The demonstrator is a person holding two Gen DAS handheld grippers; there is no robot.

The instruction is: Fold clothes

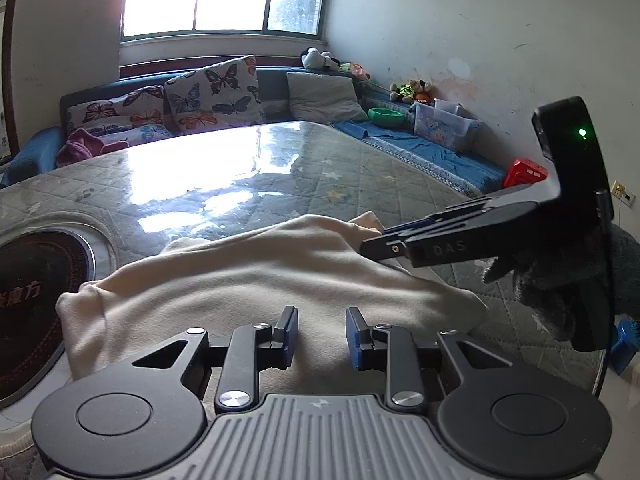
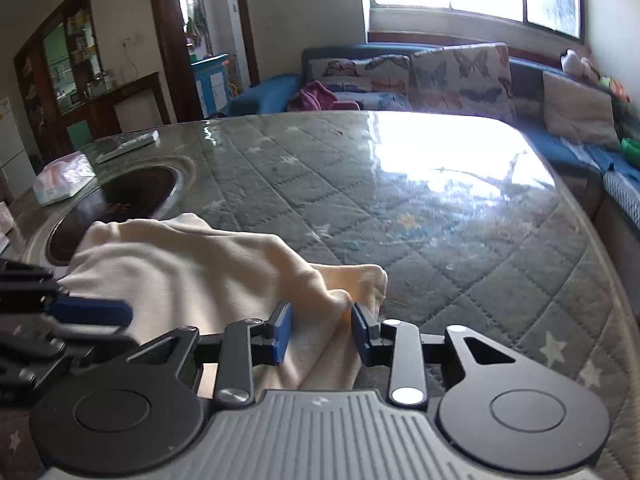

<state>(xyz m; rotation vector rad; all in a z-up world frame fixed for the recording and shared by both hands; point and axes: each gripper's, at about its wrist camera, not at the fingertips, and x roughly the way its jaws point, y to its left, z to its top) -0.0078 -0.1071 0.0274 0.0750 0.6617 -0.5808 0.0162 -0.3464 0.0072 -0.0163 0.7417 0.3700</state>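
Quilted grey star-printed table cover (image 2: 460, 240) under glossy clear film held a soft cream cloth garment (image 1: 248, 272). Only the right wrist view showed the pink tissue pack (image 2: 64, 178). Right gripper (image 2: 320, 332) pinched a bunched fold; left gripper (image 1: 322, 338) stood partly open above the cloth — gripping nothing.

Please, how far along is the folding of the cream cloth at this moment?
Done: nothing neat yet; the cream cloth lies rumpled on the table. In hand: the right gripper pinches a ridge of it; the left gripper is over it, grip unclear. Left: seemingly every fold.
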